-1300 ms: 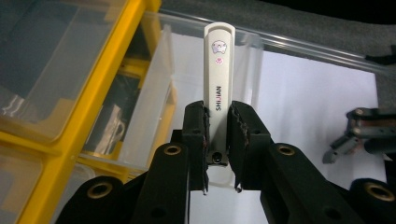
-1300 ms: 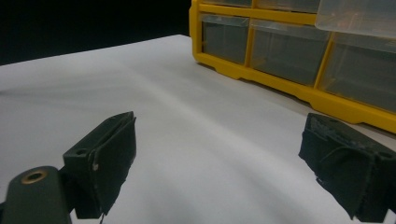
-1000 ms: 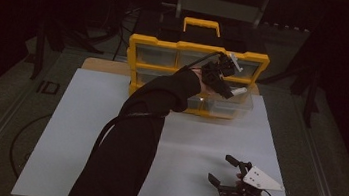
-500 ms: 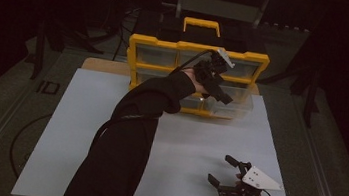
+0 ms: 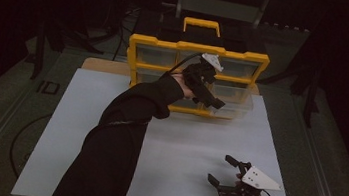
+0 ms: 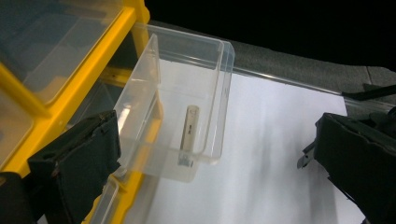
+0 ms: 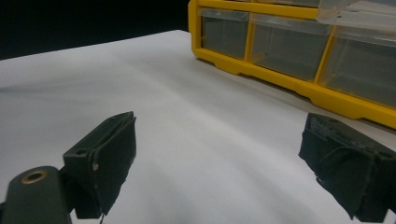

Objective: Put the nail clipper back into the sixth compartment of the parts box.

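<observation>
A yellow drawer organizer [image 5: 155, 42] stands at the back of the white table sheet [image 5: 79, 116]. One clear drawer [image 5: 237, 101] is pulled out of its lower row. In the left gripper view the clear drawer [image 6: 196, 93] holds a small pale cylinder [image 6: 189, 130] lying on its floor. My left gripper [image 5: 214, 102] hovers at the drawer's near left corner. Its jaws have just been opening and now stand wide, one on each side of the drawer's end, not pressing on it. My right gripper [image 5: 220, 170] rests open and empty low over the sheet at the front right.
A dark case with a yellow handle [image 5: 202, 25] sits behind the organizer. In the right gripper view the organizer's lower drawers [image 7: 280, 44] are pushed in. The table's edges drop to dark floor on all sides.
My left hand has drawn back to the left, from over the pulled-out drawer toward the organizer's face. The right gripper has stayed where it was.
</observation>
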A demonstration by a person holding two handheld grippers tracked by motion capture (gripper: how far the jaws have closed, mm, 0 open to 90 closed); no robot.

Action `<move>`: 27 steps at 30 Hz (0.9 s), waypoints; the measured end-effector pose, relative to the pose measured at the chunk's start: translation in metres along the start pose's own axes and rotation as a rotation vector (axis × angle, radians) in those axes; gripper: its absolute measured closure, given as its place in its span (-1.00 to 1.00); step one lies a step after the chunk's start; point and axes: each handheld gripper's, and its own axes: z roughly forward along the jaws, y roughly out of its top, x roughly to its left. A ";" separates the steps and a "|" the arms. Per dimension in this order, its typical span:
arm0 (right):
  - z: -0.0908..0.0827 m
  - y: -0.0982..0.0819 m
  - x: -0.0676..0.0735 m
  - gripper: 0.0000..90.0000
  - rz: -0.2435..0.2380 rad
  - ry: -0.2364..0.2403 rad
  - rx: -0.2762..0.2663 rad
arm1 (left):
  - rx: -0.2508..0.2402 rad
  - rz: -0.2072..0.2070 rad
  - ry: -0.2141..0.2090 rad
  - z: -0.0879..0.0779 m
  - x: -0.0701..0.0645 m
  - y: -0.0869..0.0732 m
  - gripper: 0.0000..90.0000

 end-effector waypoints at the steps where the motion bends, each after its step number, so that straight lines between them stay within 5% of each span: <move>1: 0.000 0.000 0.000 -0.76 -0.001 -0.002 -0.001 | -0.003 0.002 -0.002 -0.002 0.000 -0.002 -0.97; 27: 0.002 0.000 0.000 -0.76 -0.008 -0.004 0.006 | -0.052 -0.023 0.004 -0.034 -0.008 -0.042 -0.96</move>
